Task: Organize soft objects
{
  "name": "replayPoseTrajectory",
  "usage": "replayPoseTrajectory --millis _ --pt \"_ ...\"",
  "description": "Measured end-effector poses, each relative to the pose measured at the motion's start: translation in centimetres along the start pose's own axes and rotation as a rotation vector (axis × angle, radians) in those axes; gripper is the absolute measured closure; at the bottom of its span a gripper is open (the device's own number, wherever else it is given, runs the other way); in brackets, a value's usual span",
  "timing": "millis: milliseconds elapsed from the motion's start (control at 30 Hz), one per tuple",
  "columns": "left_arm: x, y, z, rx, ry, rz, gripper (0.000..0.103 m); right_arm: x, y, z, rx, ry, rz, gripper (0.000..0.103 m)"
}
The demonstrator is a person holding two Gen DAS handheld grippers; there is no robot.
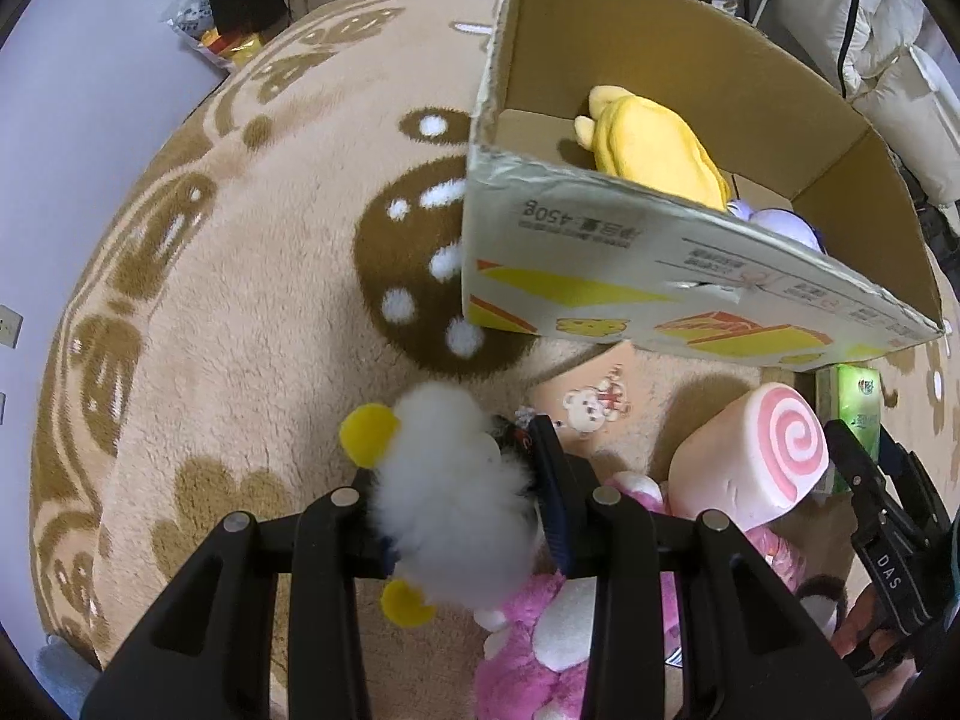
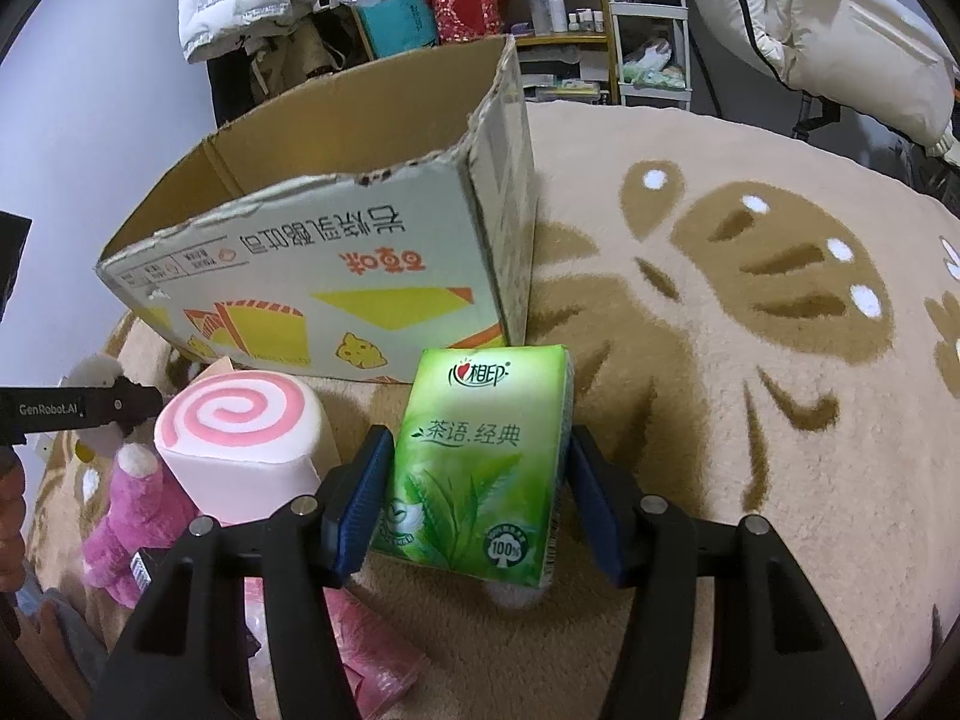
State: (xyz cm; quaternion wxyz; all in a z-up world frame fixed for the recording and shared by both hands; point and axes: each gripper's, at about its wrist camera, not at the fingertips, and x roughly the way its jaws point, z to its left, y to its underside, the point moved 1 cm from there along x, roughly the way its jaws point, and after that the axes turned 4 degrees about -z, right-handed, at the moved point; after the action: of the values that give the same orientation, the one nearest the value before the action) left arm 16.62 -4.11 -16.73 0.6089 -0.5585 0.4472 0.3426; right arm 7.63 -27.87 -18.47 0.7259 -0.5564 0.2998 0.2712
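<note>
Big cardboard box (image 1: pixel 630 276) on fuzzy tan rug (image 1: pixel 240 300), w/ yellow plush (image 1: pixel 654 150) inside; pink swirl roll cushion (image 2: pixel 240 438) just beside box; green tissue pack (image 2: pixel 480 468) between wide-apart fingers of right gripper (image 2: pixel 474 504), not squeezed; fluffy white toy (image 1: pixel 444 498) pinched tight in left gripper (image 1: pixel 456 498), above pink plush (image 1: pixel 522 660).

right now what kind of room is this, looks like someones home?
Most likely a lived-in room at home, perhaps a bedroom. A plush patterned rug covers the surface, shelves hold bottles and bags, and puffy jackets hang nearby.
</note>
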Motion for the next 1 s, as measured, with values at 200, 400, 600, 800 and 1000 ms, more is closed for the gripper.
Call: replayPoseTrajectory --millis 200,400,600,800,1000 --pt "-0.9 0.4 0.3 0.013 -0.017 -0.033 0.068 -1.0 -0.1 -0.2 0.021 -0.011 -0.026 0.041" --pt "-3.1 0.9 0.7 0.008 -0.028 -0.09 0.068 -3.0 -0.5 -0.3 0.035 -0.027 -0.091 0.041" --pt "-6.1 0.8 1.6 -0.005 -0.042 -0.186 0.068 -5.3 -0.7 -0.4 0.041 -0.031 -0.145 0.041" --pt "-9.9 0.8 1.7 -0.008 -0.087 -0.345 0.068 -7.8 -1.1 0.1 0.047 -0.055 -0.205 0.041" --pt "-15.4 0.3 0.4 0.043 -0.117 -0.537 0.068 -10.9 -2.8 0.7 0.029 -0.087 -0.29 0.041"
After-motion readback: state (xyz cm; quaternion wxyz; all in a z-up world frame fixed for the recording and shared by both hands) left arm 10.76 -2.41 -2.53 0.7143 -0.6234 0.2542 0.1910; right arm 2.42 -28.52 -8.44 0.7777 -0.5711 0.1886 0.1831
